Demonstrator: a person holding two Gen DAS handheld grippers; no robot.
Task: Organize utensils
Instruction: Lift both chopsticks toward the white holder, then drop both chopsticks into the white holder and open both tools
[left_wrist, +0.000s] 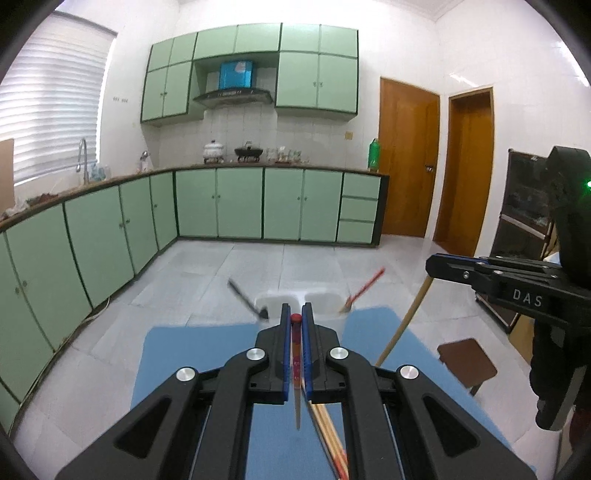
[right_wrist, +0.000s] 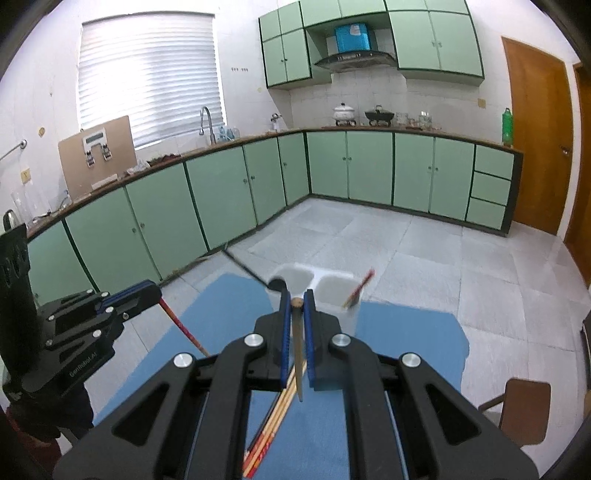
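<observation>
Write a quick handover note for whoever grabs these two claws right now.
Left claw: shut on a red-tipped chopstick, clear of the mat.
Right claw: shut on a plain wooden chopstick, also lifted.
White two-cup holder at the far edge of the blue mat: a black utensil in its left cup, a red chopstick in its right.
More chopsticks lie on the mat.
Left: drop both held sticks in, then clear the remaining pile.

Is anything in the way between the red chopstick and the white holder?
Nothing visible blocks it. The left gripper holds the red chopstick above the blue mat, and the white holder sits just ahead with its compartments open on top.
</observation>
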